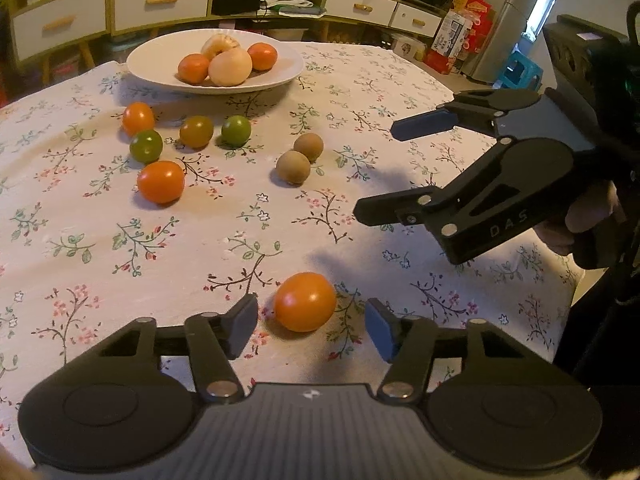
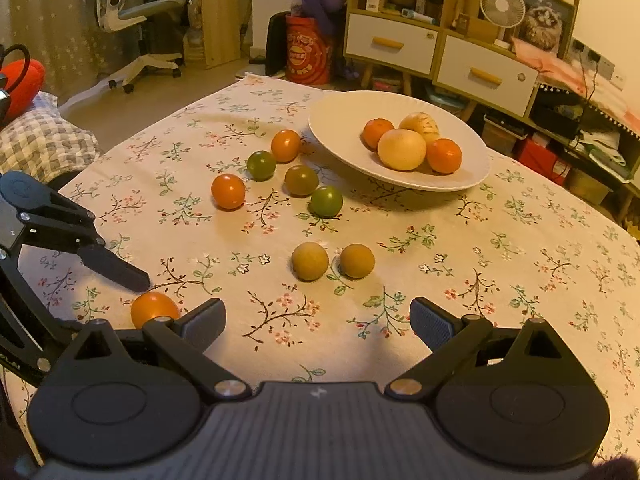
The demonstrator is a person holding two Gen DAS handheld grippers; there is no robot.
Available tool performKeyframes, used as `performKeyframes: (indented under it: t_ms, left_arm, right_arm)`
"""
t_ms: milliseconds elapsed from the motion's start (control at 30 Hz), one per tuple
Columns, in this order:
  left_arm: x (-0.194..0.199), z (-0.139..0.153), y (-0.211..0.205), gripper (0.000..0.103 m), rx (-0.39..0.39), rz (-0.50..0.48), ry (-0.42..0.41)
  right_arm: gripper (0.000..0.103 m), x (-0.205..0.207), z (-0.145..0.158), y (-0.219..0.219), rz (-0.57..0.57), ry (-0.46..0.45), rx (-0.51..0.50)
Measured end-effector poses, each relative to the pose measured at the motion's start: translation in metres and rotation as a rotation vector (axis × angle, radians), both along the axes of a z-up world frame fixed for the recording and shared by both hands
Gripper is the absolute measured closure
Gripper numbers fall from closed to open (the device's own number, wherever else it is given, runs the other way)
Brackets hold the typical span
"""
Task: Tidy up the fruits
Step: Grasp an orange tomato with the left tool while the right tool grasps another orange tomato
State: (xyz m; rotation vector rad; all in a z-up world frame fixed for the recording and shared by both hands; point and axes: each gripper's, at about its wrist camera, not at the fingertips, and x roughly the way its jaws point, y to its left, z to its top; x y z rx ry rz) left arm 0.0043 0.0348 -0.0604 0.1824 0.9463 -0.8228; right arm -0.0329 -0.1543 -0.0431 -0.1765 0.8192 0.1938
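Observation:
My left gripper (image 1: 311,326) is open, its jaws on either side of an orange tomato (image 1: 305,301) lying on the floral tablecloth; the same tomato (image 2: 154,309) shows in the right wrist view. My right gripper (image 2: 317,322) is open and empty above the cloth, and it also shows in the left wrist view (image 1: 374,170). Two brown round fruits (image 2: 310,261) lie just ahead of it. Several orange and green tomatoes (image 2: 228,191) lie further back. A white plate (image 2: 340,120) holds two oranges (image 2: 444,155) and two pale fruits (image 2: 401,149).
The floral tablecloth (image 1: 100,264) covers the table, its right edge near my right hand. Cabinets with white drawers (image 2: 390,44) stand behind the table, a fridge (image 1: 516,12) at the back right, an office chair (image 2: 136,16) on the far left.

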Motion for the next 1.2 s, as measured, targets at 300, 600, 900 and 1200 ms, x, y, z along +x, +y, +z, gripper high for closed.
performKeyframes:
  t_ms: [300,600,900,1200]
  left_arm:
    - [0.001,-0.003,-0.006,0.078,0.002,-0.016,-0.006]
    - [0.007,-0.001,0.005,0.086,0.001,0.039,-0.023]
    - [0.021,0.006,0.023,0.086,0.034,0.155,-0.026]
    - [0.025,0.007,0.031,0.086,0.066,0.209,-0.009]
  right_arm:
    - [0.015,0.008,-0.006,0.002,0.011,0.003,0.037]
    - [0.02,0.021,0.0,0.015,0.052,-0.018,0.089]
    - [0.031,0.049,0.001,0.036,0.077,-0.004,0.133]
    - [0.043,0.075,-0.006,0.053,0.106,0.053,0.154]
